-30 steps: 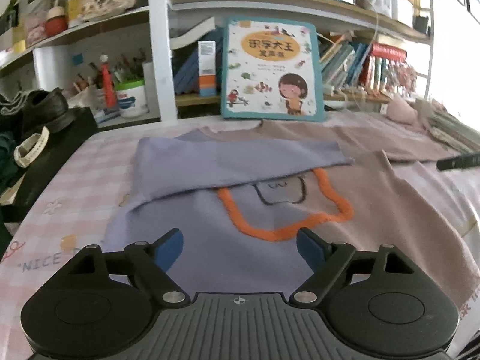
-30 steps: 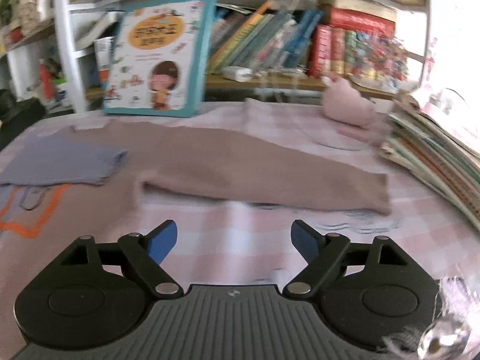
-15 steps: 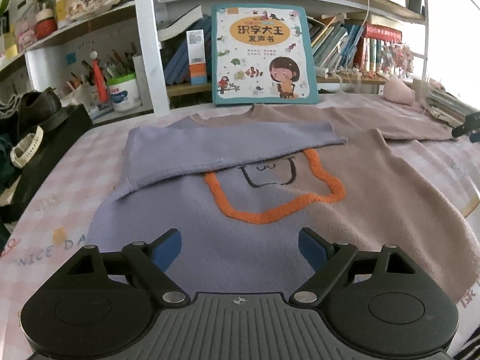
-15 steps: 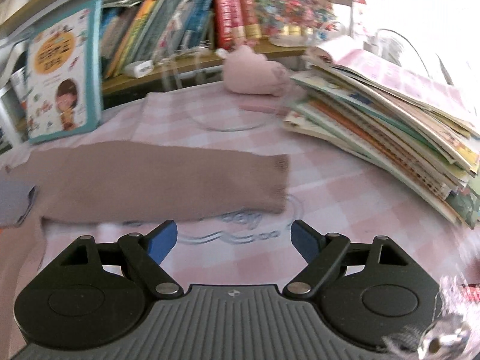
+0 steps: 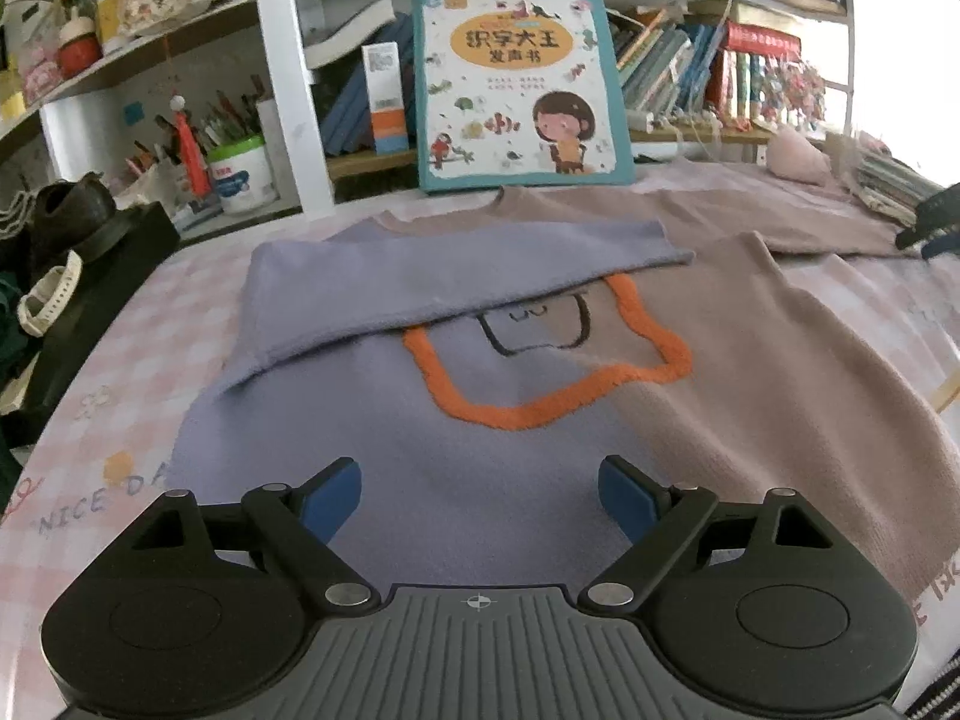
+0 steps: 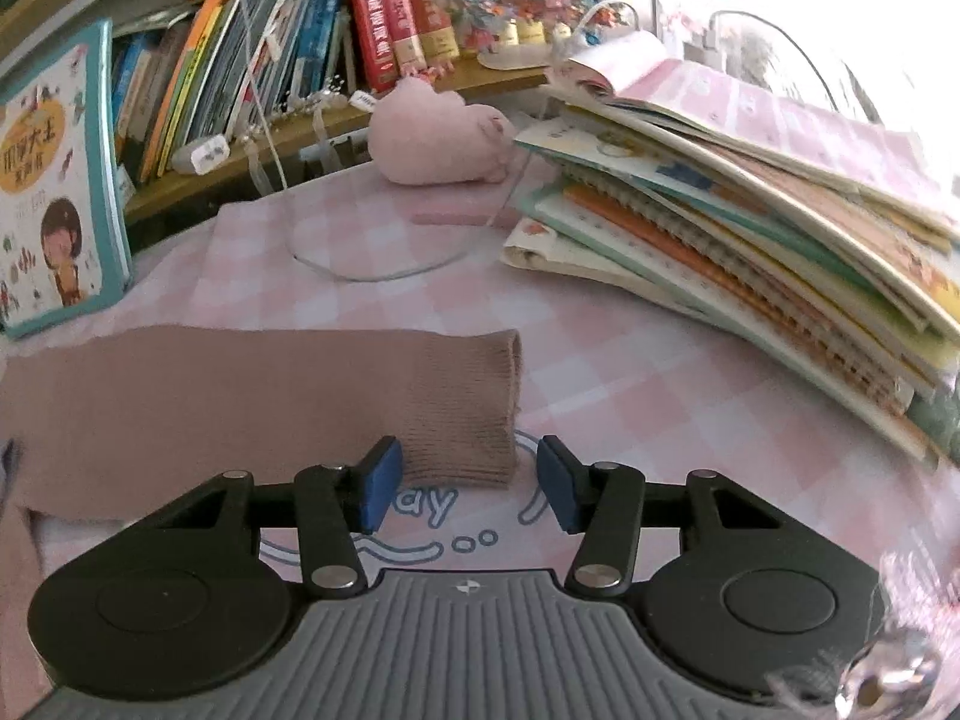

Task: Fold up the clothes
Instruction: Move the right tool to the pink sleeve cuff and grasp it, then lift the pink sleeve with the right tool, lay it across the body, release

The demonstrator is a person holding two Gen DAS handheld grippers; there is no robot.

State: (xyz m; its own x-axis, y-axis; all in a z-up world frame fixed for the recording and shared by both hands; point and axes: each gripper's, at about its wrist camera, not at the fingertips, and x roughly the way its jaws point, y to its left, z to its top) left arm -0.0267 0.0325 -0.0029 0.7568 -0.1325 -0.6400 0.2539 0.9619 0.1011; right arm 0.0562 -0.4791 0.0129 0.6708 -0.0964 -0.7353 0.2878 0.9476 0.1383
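Observation:
A two-tone sweater (image 5: 492, 450), lavender on the left and dusty pink on the right with an orange outline, lies flat on the pink checked cloth. Its lavender sleeve (image 5: 456, 276) is folded across the chest. Its pink sleeve (image 6: 258, 396) stretches out to the right, cuff (image 6: 474, 414) lying flat. My left gripper (image 5: 480, 498) is open and empty above the lower hem. My right gripper (image 6: 468, 480) is open, its jaws on either side of the cuff's near corner, not closed on it. It shows at the left wrist view's right edge (image 5: 936, 222).
A stack of books and magazines (image 6: 750, 228) lies right of the cuff. A pink plush toy (image 6: 438, 144) and a glass disc (image 6: 378, 246) sit behind it. A picture book (image 5: 522, 90) leans on the shelf. Black shoes and a box (image 5: 78, 252) stand at the left.
My right gripper has swung right along the pink sleeve and come down to its cuff, jaws narrower than before. My left gripper has stayed open over the hem and moved very little.

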